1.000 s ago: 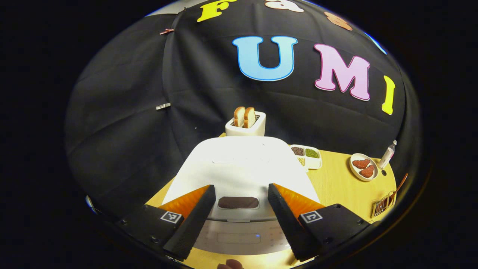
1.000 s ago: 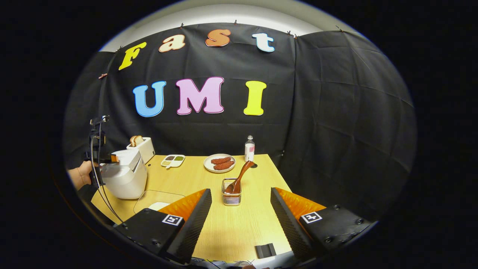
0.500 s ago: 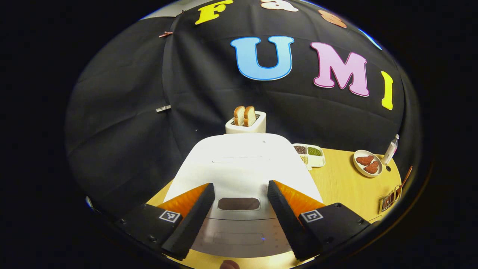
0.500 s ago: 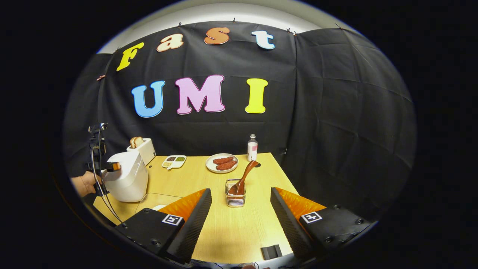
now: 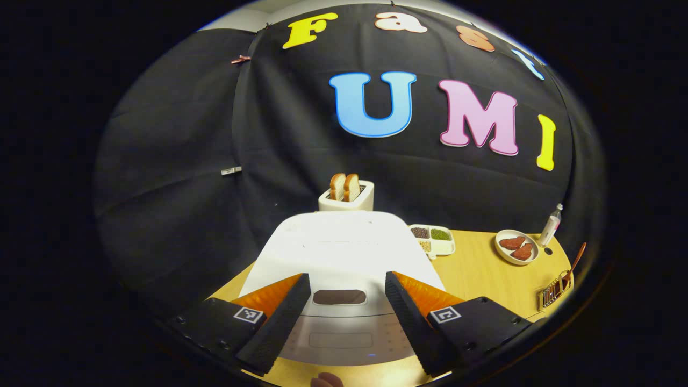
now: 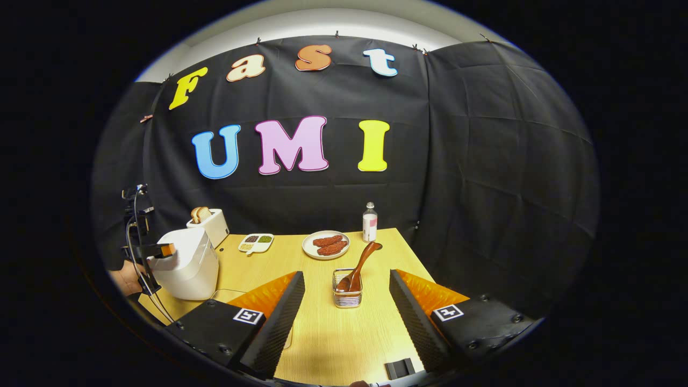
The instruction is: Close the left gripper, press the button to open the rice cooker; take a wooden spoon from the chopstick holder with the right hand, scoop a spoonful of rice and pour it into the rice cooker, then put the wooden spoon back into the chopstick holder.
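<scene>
Since a second ago the left hand-held gripper [image 5: 344, 317] pulls back a little from the closed rice cooker [image 5: 338, 252], jaws wide and empty, perhaps above its button; beyond the cooker, the wooden spoon [image 6: 359, 267] leans in the chopstick holder [image 6: 347, 294], now nearer to the gaping, empty right hand-held gripper [image 6: 344, 322].

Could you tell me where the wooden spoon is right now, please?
In the right gripper view the wooden spoon leans in the chopstick holder, mid-table ahead of the right gripper, near the plate.
</scene>
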`<state>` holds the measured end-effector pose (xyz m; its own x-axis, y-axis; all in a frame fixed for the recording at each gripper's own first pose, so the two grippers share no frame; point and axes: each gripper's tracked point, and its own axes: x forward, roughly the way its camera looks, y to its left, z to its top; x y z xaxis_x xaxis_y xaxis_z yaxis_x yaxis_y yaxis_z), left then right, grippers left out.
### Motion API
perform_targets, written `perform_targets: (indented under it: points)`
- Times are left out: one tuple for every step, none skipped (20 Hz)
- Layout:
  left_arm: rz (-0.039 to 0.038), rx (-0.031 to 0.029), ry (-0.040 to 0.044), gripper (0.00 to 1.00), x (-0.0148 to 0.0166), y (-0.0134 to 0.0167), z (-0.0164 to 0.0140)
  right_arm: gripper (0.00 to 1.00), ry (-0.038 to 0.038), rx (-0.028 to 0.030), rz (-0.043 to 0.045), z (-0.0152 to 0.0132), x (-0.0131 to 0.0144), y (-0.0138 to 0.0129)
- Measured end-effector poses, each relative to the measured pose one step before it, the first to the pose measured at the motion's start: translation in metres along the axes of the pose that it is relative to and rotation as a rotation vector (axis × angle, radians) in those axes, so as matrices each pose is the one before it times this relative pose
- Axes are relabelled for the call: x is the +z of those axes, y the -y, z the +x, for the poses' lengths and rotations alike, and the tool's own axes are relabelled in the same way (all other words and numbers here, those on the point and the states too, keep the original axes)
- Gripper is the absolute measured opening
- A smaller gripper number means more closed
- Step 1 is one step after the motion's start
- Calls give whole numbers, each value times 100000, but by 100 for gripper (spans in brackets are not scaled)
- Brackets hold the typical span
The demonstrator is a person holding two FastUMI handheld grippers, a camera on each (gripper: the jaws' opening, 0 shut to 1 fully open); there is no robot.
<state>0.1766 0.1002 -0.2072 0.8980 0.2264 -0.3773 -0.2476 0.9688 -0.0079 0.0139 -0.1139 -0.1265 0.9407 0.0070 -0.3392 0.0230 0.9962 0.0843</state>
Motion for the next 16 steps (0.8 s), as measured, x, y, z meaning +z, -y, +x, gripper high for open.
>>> perform_targets:
  points:
    - [1546,-1629,2409,96,1004,301,-626,99,481,191,-302,138,288,-116]
    - [1836,-1040,2077,96,996,112,-619,99,676,261,-163,141,357,-184]
    - [1119,-1439,2509,96,1101,230,-767,99,777,399,17,133,350,-188]
    - [698,-1758,2260,96,933,416,-889,99,778,328,56,169,408,-223]
    - [740,-1658,2290,96,1030,356,-896,99,746,582,-1,186,312,-334]
    - [703,-1533,2086,96,793,333,-972,99,868,654,-135,140,473,-322]
    - [211,-1374,1977,96,811,308,-969,99,782,599,-337,126,257,-325]
    - [-93,-1336,1744,96,641,369,-945,99,726,559,-367,153,441,-244]
    - [-182,-1260,1236,96,563,361,-949,99,826,656,-99,177,387,-310]
    - [-398,-1087,955,96,286,306,-966,99,568,842,147,98,268,-286]
    - [-633,-811,894,96,413,248,-981,98,785,881,217,115,390,-338]
    - [-789,-542,899,96,376,167,-1015,99,803,902,-4,100,423,-305]
    - [-621,-666,729,96,385,229,-861,99,651,918,-203,70,344,-311]
    - [-88,-525,505,96,208,243,-818,98,748,861,-326,40,359,-281]
    - [31,-862,433,96,319,253,-758,98,1045,857,-321,-89,394,-309]
    - [-148,-1052,444,96,314,271,-781,98,1261,962,-295,-22,460,-322]
